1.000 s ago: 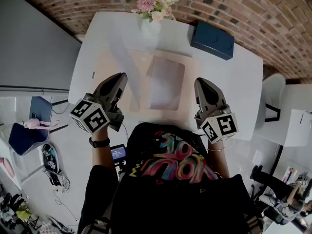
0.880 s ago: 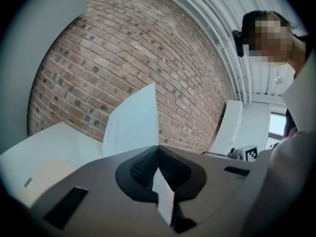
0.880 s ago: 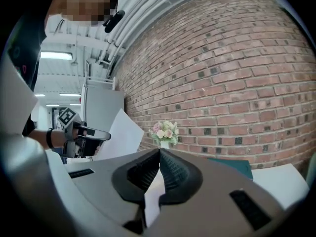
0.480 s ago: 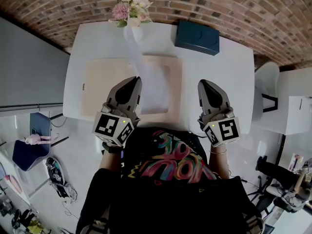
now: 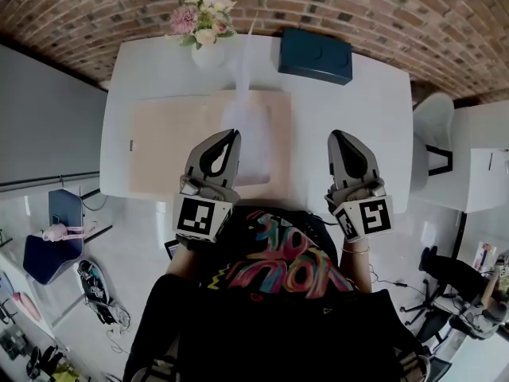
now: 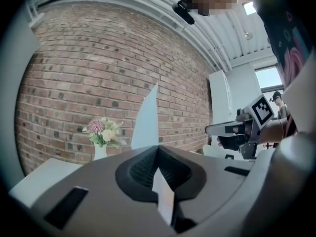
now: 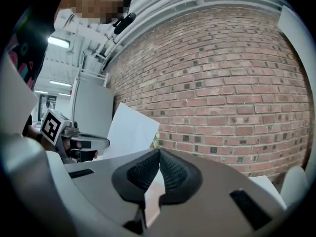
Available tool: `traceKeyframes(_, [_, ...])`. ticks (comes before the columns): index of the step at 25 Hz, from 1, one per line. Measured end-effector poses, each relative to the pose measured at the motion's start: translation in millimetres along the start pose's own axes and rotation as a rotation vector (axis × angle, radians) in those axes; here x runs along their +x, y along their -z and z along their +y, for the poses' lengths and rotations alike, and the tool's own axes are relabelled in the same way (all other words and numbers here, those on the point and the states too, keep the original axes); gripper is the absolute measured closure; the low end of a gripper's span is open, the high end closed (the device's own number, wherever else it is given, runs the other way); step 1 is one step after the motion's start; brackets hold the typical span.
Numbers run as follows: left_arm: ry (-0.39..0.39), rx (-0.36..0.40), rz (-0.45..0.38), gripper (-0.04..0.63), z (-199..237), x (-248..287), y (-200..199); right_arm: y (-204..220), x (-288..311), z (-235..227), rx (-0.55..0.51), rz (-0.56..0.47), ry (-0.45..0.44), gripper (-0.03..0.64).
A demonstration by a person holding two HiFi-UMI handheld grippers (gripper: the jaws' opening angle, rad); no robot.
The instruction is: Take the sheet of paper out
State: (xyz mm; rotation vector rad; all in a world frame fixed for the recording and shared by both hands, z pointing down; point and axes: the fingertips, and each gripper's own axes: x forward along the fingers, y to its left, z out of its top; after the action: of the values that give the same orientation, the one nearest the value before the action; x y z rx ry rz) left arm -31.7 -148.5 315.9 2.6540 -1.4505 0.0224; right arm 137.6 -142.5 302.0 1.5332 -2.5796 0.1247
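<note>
A thin white sheet of paper (image 5: 246,126) stands up on edge above a tan envelope (image 5: 171,146) that lies flat on the white table (image 5: 374,110). My left gripper (image 5: 229,136) is shut on the sheet's near edge. In the left gripper view the sheet (image 6: 147,125) rises straight from the closed jaw tips (image 6: 158,147). My right gripper (image 5: 338,138) hovers to the right over the table, shut with nothing in it. In the right gripper view its jaws meet (image 7: 159,150), and the sheet (image 7: 129,131) shows to the left beside the left gripper (image 7: 86,143).
A vase of flowers (image 5: 200,22) and a dark blue box (image 5: 315,54) stand at the table's far edge against a brick wall. A white chair (image 5: 433,146) is at the right end. Bags and clutter lie on the floor to the left.
My left gripper has moved right toward the table's middle and rolled, carrying the sheet, which now stands on edge. The right gripper has shifted slightly forward.
</note>
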Motion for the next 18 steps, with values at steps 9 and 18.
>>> traceKeyframes(9, [-0.008,-0.008,0.014,0.572,6.5,-1.1,4.0,-2.5,-1.9,5.9,-0.008,-0.043,-0.033,0.601])
traceKeyframes(18, [-0.009,0.027,0.095,0.572,9.7,-9.5,21.6,5.5,0.8,5.3,-0.035,-0.015,-0.037,0.601])
